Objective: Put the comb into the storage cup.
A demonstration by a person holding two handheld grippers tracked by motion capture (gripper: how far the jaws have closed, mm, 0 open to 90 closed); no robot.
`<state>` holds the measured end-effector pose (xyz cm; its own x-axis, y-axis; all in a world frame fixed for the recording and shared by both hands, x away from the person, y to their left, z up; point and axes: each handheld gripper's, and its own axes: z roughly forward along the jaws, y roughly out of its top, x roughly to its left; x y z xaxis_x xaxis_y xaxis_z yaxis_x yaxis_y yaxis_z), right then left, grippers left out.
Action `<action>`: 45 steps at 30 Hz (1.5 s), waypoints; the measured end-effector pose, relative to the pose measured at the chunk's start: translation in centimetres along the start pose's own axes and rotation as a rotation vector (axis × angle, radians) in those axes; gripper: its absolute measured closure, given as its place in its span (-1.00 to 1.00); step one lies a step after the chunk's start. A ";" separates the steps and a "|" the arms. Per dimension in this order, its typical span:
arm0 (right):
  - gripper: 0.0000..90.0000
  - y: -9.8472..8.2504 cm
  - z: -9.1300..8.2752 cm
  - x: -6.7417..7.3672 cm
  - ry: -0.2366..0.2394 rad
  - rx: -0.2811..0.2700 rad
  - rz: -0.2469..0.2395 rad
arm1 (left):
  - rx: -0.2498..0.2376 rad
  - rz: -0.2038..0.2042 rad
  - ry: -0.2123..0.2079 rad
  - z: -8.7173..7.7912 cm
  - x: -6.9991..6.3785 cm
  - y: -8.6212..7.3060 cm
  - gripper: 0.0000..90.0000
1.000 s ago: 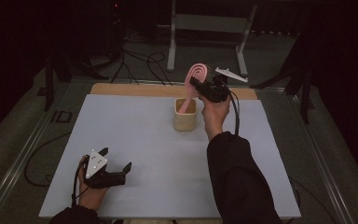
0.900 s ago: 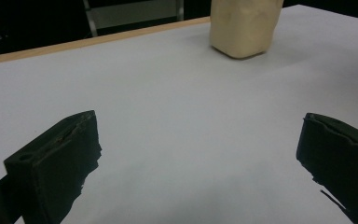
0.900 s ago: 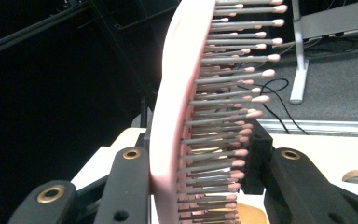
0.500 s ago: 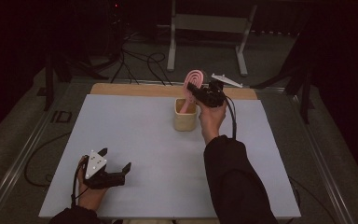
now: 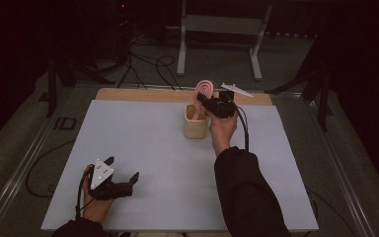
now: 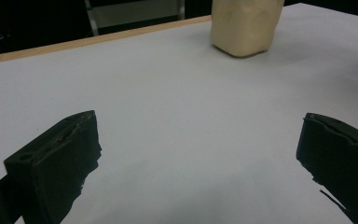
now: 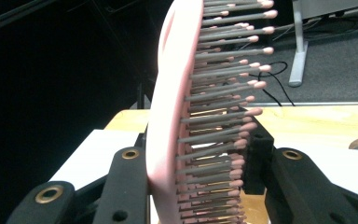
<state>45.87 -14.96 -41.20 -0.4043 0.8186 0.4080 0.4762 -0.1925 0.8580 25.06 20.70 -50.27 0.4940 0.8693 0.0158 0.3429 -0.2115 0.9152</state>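
Over at twelve o'clock, right gripper (image 5: 203,102) clamped on pink hairbrush (image 5: 205,92), now sunk lower, handle into cream cup (image 5: 196,127). Nearly stowed. Down at seven, left gripper (image 5: 123,171) gaping wide, idle.

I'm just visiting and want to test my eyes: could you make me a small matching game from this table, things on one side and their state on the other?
Things:
1. pink hairbrush
2. cream holder
3. left claw
4. right claw

States:
A. open, low over the white table, holding nothing
B. shut on the brush
C. stands upright at the far side of the table
D. upright, bristles sideways, above the holder

Pairs: 1-D, 2-C, 3-A, 4-B
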 end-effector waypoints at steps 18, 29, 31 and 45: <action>0.33 -0.9 -0.1 -1.3 -0.025 0.014 0.016 | 0.004 0.004 -0.001 0.0 0.0 0.0 -1.00; -0.01 -1.2 -0.6 -1.9 -0.027 0.061 -0.046 | 0.008 0.004 -0.001 0.1 -0.1 0.0 -1.00; -0.18 -1.3 -1.0 -1.6 -0.036 0.070 -0.087 | 0.011 0.007 -0.002 0.1 -0.1 0.0 -1.00; -0.58 -4.4 -3.9 -1.6 -0.014 0.091 -0.158 | 0.015 0.013 0.000 0.2 -0.2 -0.1 -1.00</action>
<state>41.38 -17.52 -44.36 -0.4691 0.8423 0.2654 0.4766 -0.0115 0.8790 25.13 20.45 -50.42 0.4989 0.8662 0.0276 0.3485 -0.2296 0.9088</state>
